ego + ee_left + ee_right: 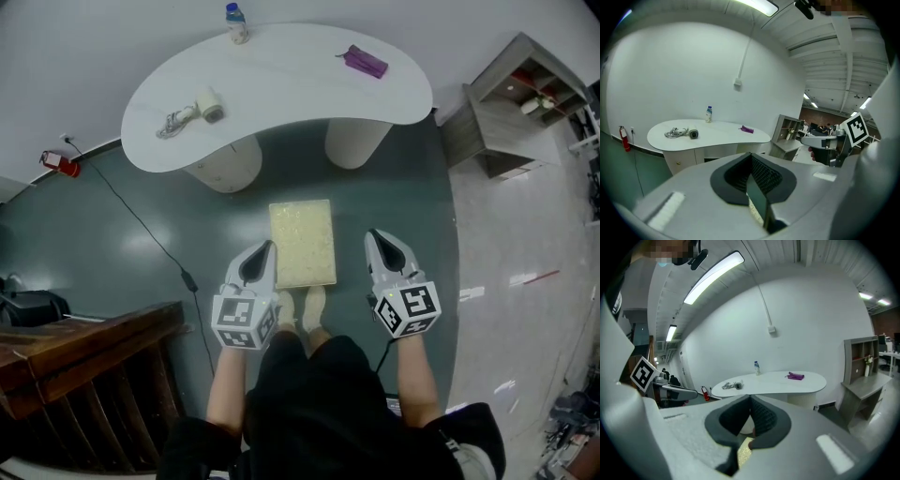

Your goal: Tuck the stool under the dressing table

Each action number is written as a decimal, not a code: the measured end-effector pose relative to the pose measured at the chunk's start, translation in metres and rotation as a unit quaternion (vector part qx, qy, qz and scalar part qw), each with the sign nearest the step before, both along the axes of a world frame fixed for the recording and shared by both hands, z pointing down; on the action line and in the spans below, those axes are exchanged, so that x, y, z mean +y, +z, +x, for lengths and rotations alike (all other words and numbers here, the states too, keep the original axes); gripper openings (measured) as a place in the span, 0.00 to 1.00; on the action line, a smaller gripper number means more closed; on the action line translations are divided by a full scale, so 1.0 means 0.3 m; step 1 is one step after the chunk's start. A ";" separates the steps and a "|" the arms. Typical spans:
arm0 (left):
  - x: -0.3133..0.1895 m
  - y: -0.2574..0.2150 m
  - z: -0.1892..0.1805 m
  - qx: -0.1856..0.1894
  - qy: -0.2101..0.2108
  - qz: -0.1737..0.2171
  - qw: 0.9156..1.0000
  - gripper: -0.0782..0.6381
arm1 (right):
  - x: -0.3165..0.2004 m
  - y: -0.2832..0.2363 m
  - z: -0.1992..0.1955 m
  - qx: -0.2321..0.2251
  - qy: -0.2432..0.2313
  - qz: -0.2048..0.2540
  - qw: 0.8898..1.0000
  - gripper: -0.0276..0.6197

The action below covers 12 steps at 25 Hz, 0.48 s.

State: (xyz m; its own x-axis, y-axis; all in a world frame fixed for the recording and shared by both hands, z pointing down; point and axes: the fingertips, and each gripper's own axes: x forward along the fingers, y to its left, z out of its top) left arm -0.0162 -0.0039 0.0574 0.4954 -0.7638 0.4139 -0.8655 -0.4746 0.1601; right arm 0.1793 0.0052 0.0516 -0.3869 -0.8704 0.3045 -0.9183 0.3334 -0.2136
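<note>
Progress: nothing done yet, I judge; the stool [302,242] stands mid-frame on open floor, short of the dressing table [281,84] at the top.
Left claw: my left gripper [264,251] is clenched, empty, just beside the stool.
Right claw: my right gripper [379,240] is clenched, empty, near the stool's other side.
In the way: left pedestal [225,161] and right pedestal [356,141] flank the gap.
Around: floor cable [141,225] left, shelf unit [525,103] upper right.
</note>
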 end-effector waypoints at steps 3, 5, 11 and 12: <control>-0.043 0.070 -0.030 -0.001 -0.010 -0.013 1.000 0.12 | -0.046 0.078 -0.013 0.005 -0.003 -0.018 1.000 0.05; -0.078 0.122 -0.051 0.000 -0.015 -0.021 1.000 0.12 | -0.083 0.129 -0.027 0.011 -0.005 -0.028 1.000 0.05; -0.160 0.327 -0.102 -0.006 -0.005 -0.054 0.998 0.12 | -0.169 0.316 -0.119 0.019 -0.012 -0.059 0.998 0.05; -0.167 0.368 -0.106 -0.008 -0.003 -0.060 0.998 0.12 | -0.175 0.356 -0.134 0.021 -0.014 -0.065 0.998 0.05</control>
State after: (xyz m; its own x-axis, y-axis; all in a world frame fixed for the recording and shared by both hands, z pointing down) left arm -0.0479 -0.0541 0.1677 0.4840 -0.7106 0.5106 -0.8709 -0.4481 0.2020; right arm 0.1393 -0.0474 0.1584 -0.3959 -0.8108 0.4311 -0.9176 0.3316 -0.2190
